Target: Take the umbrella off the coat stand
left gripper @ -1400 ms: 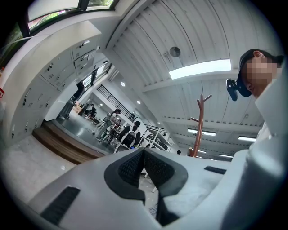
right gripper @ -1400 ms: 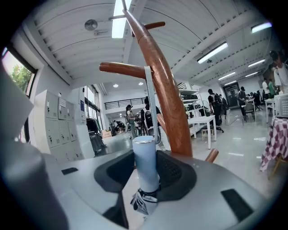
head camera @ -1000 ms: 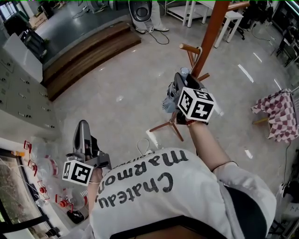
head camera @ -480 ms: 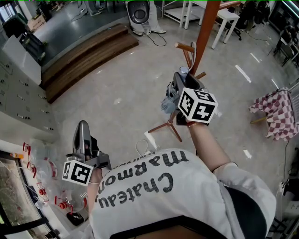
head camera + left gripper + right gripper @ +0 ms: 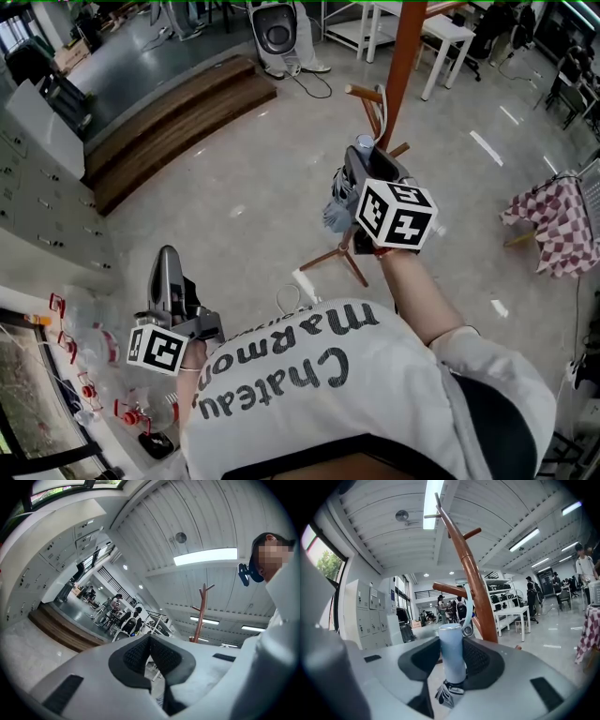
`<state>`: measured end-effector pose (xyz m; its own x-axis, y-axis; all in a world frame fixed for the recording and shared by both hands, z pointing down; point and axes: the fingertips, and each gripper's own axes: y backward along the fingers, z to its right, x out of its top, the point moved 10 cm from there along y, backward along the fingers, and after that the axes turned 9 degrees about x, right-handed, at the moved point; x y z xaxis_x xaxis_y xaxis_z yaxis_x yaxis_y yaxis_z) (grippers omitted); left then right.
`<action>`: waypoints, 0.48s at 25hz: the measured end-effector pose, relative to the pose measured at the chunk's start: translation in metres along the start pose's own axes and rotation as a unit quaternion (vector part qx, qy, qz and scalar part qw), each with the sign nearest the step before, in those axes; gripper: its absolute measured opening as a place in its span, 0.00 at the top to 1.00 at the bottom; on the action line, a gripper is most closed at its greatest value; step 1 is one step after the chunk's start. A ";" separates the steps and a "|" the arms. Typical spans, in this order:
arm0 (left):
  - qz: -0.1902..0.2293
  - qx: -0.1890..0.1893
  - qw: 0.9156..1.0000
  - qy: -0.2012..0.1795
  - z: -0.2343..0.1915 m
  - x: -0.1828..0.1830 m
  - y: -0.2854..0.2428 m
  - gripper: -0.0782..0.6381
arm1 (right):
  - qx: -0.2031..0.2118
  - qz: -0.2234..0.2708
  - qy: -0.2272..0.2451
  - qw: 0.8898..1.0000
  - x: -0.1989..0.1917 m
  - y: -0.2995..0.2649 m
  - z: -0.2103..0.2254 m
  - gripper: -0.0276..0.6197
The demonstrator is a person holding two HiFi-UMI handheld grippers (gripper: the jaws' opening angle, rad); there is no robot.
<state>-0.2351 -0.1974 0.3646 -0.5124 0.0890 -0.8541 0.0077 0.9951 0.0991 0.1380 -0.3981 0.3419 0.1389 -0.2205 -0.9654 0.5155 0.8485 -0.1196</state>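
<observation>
My right gripper [image 5: 452, 660] is shut on the umbrella's pale blue handle [image 5: 452, 653], which stands upright between the pads. The white strap loop [image 5: 468, 611] at the handle's top hangs over a peg [image 5: 447, 588] of the brown wooden coat stand [image 5: 476, 592]. In the head view the right gripper [image 5: 361, 164] is close to the stand's pole [image 5: 405, 56], and the folded grey-blue canopy [image 5: 336, 206] hangs under it. My left gripper [image 5: 167, 262] is held low at the left, away from the stand. Its pads [image 5: 140, 651] meet with nothing between them.
The stand's feet [image 5: 328, 255] spread on the pale floor. A red-checked cloth [image 5: 558, 225] hangs at the right. Wooden steps [image 5: 169, 112] run at the upper left, and a white table [image 5: 441, 37] stands behind the stand. Lockers [image 5: 37, 206] and plastic bottles [image 5: 103, 356] line the left side.
My right gripper has lifted slightly with the umbrella handle in it. The left gripper has kept still.
</observation>
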 end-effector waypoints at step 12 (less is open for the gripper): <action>0.004 -0.006 1.000 0.007 -0.007 0.007 0.015 0.86 | 0.005 0.009 0.007 1.000 0.008 0.016 -0.020 0.71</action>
<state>-0.2444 -0.1820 0.3639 -0.5250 0.0962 -0.8456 0.0021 0.9937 0.1117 0.1300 -0.3766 0.3273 0.1365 -0.1979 -0.9707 0.5222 0.8471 -0.0993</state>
